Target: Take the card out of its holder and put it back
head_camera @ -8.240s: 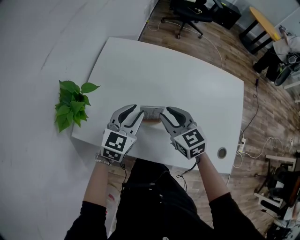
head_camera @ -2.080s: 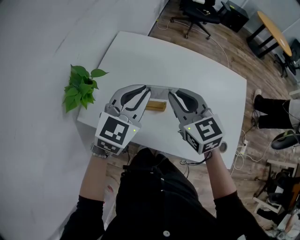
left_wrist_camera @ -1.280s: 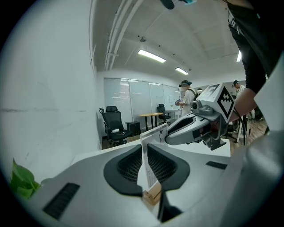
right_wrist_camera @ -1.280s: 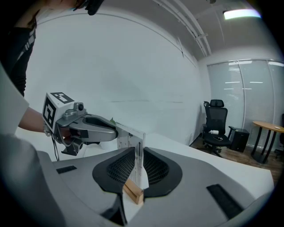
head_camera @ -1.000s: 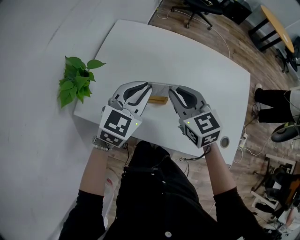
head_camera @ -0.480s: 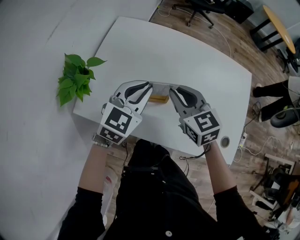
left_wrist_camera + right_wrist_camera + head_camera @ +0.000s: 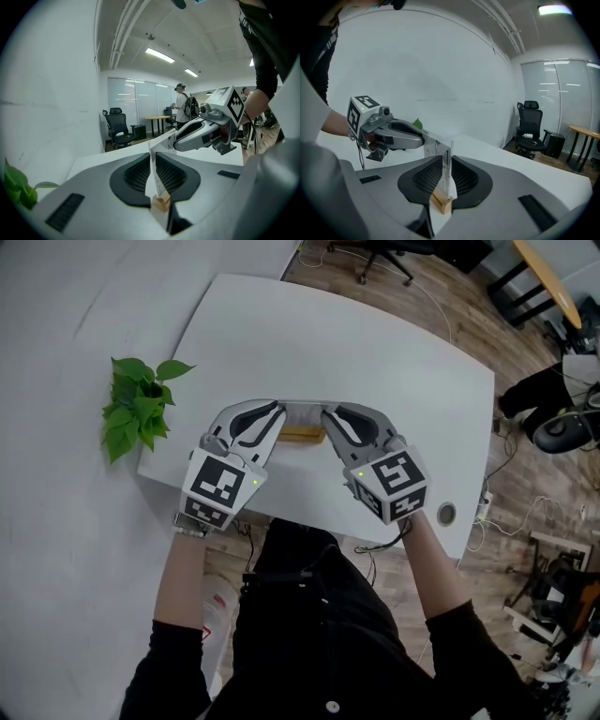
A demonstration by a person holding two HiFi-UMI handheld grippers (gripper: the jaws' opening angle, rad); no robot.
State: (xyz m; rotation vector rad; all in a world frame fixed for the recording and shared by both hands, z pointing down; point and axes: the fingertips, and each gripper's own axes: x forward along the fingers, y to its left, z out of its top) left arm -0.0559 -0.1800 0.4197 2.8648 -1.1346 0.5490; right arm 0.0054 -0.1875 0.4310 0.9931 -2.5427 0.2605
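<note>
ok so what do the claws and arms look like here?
Both the left claw and right claw have light grey curved shells with black ribbed pads inside. Each carries a cube with black-and-white square markers and a small green light. Thin dark cables hang beneath. The person wears long black sleeves and a band on the left wrist.

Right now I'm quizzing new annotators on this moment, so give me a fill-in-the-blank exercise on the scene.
1. The left gripper and the right gripper each pinch one end of the ___.
2. Directly under it lies a holder made of ___.
3. The green ___ stands on the left gripper's side of the table.
Missing: card; wood; plant.
</note>
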